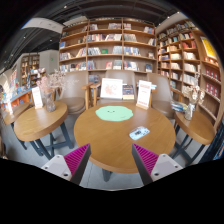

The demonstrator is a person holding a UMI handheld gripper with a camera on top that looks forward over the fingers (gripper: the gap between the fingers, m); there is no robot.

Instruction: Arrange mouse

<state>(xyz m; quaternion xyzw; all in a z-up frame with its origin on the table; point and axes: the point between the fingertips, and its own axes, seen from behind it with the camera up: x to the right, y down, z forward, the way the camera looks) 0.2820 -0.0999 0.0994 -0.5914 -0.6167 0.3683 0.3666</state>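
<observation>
1. Gripper view: the gripper (110, 160) hung above a round wooden desk (100, 140), its two fingers spread wide with nothing between them.
2. The magenta pad (76, 157) of the left finger and its twin (146, 157) on the right finger faced each other across bare wood at the desk's near edge.
3. A small pale object (139, 132), possibly the mouse, though too small to tell for sure, lay flat on the desk ahead of the right finger, apart from it.
4. A green round mat (114, 113) lay on the far half of the desk, beyond the pale object and to its left.
5. At the far rim stood two upright sign cards: one (112, 88) just behind the mat, another (145, 94) tilted to its right.
6. A second round desk (38, 120) stood to the left, bearing a card (37, 97) and a vase of flowers (50, 90).
7. Part of a third desk (195, 125) showed to the right.
8. Bookshelves (108, 45) filled with books lined the back wall and ran along the right side.
</observation>
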